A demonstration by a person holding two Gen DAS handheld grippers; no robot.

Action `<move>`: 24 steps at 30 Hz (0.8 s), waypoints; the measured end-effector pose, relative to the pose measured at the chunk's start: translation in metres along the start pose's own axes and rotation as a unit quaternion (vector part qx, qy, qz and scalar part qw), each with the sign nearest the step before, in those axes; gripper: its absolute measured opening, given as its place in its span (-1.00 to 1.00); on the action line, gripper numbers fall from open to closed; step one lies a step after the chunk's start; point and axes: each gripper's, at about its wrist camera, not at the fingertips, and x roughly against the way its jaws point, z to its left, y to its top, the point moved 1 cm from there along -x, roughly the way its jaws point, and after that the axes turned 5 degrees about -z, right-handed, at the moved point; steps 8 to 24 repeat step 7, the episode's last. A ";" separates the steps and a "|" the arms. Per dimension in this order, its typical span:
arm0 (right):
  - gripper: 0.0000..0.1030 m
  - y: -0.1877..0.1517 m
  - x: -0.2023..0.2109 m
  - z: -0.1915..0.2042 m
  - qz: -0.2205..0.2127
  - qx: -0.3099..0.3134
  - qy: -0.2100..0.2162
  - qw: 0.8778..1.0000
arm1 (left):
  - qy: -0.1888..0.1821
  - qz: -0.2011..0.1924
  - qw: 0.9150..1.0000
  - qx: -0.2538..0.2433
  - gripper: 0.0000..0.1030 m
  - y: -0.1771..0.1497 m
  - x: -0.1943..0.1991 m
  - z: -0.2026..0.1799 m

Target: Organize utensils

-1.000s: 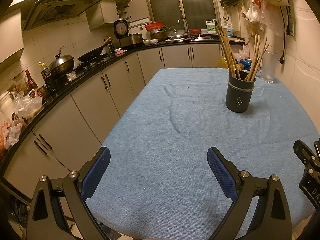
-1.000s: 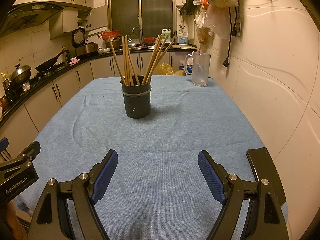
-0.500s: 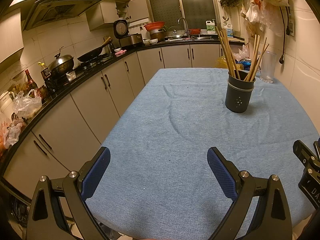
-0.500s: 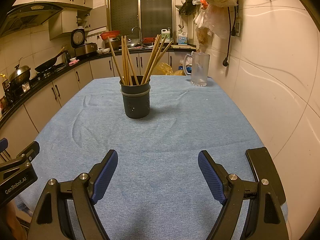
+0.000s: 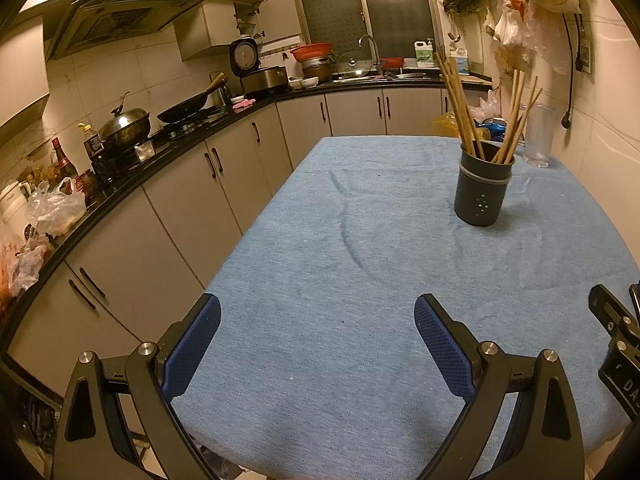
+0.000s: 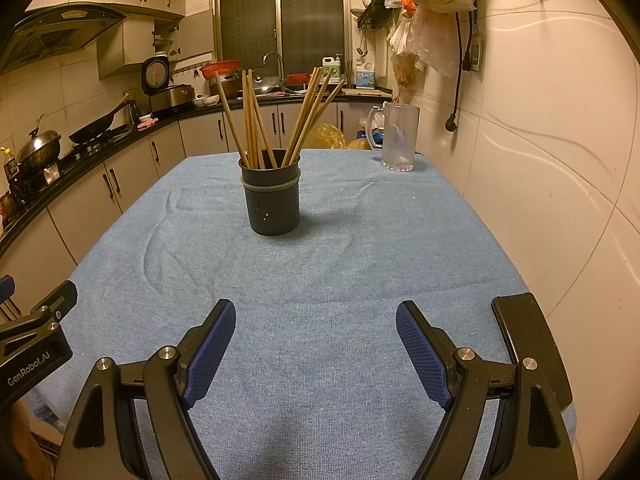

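Both tools stand empty with jaws spread wide: left tool (image 5: 317, 322) and right tool (image 6: 316, 320), low over the near end of the table (image 6: 360, 280). The chopsticks (image 6: 276, 120) stand fanned in the dark holder (image 6: 274, 204), upright near the table's middle, well apart from either tool.

Risk: the holder looks light and top-heavy; a sideways pull on one stick could tip it. The loose blue cloth (image 5: 360, 260), already creased, may let the holder slide. A glass mug (image 6: 398, 138) stands near the far right edge, beside the wall. Kitchen cabinets (image 5: 192, 200) run along the left.
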 end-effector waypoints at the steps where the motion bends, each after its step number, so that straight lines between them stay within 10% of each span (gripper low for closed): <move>1: 0.67 0.000 -0.002 -0.002 0.002 -0.002 0.000 1.000 | 0.002 -0.002 1.000 0.006 0.88 0.002 -0.002 0.004; 7: 0.74 0.009 -0.048 -0.045 0.045 -0.039 -0.045 0.997 | 0.008 0.049 0.998 0.035 0.88 0.011 -0.057 0.032; 24: 0.74 0.009 -0.048 -0.045 0.045 -0.039 -0.045 0.997 | 0.008 0.049 0.998 0.035 0.88 0.011 -0.057 0.032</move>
